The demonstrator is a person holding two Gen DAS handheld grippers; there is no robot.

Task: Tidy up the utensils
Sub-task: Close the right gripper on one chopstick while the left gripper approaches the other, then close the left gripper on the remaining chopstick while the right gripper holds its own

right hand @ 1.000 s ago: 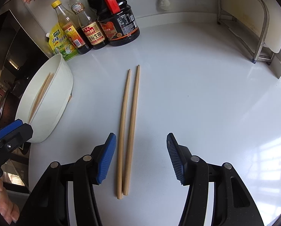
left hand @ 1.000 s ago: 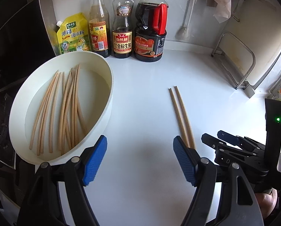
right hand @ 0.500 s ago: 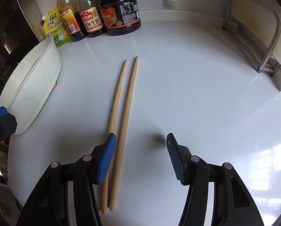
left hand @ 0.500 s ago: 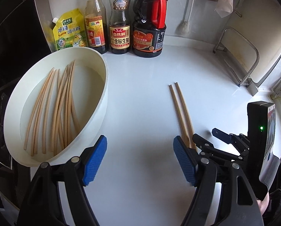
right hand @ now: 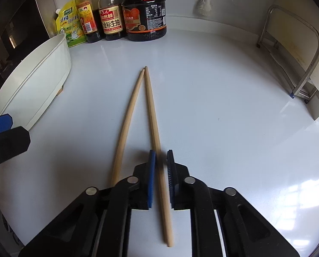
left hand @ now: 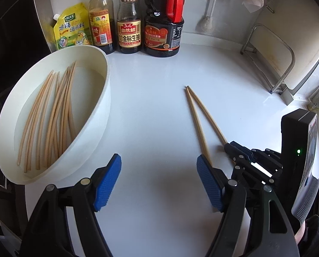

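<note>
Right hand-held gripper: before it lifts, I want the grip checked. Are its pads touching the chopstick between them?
Touching. In the right wrist view the right hand-held gripper has both blue pads against the right chopstick; the left chopstick lies outside.

I see bowl (left hand: 52,115) left on counter (left hand: 151,111), chopsticks (left hand: 52,115) in it, two chopsticks (right hand: 146,115) right, bottles (left hand: 129,21) behind.

hidden: left chopstick (right hand: 125,128) near end | bottle (right hand: 85,10) caps possibly cropped
</note>
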